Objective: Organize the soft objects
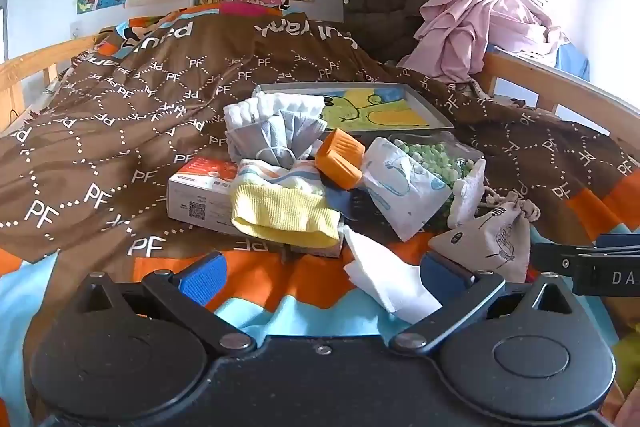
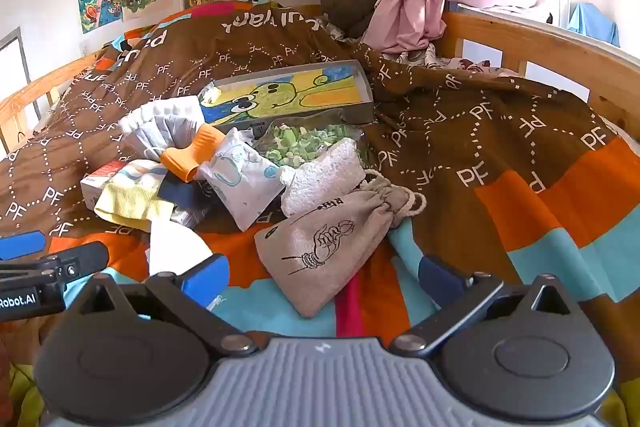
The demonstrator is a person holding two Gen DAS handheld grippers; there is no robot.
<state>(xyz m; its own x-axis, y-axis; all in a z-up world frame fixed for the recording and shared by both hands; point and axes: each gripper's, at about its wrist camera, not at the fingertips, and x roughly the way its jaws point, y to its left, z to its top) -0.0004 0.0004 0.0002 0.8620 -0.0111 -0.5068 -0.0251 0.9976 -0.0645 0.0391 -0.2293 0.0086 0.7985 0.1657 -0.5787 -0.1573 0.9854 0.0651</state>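
Both tongs spread wide and empty: left tongs (image 1: 322, 273) with blue pads either side of bare blanket and a white tissue (image 1: 386, 283), right tongs (image 2: 324, 277) straddling the near end of the linen drawstring pouch (image 2: 332, 247) without touching it. Poised at the start of a pick, nothing yet sorted.

Soft things heaped on the bed (image 2: 540, 155), all taken from the pouch: white fluffy pad (image 2: 320, 175) touching its far side, printed cloth bag (image 2: 240, 179) beyond and left, yellow cloth (image 1: 280, 213) further left draped over a carton (image 1: 200, 195), grey tray (image 2: 356, 95) well beyond and bare of goods, likely the destination.

Next move by judgement: lower right tongs over the pouch body, pinch a firm fold rather than the cord, lift clear of the pad.
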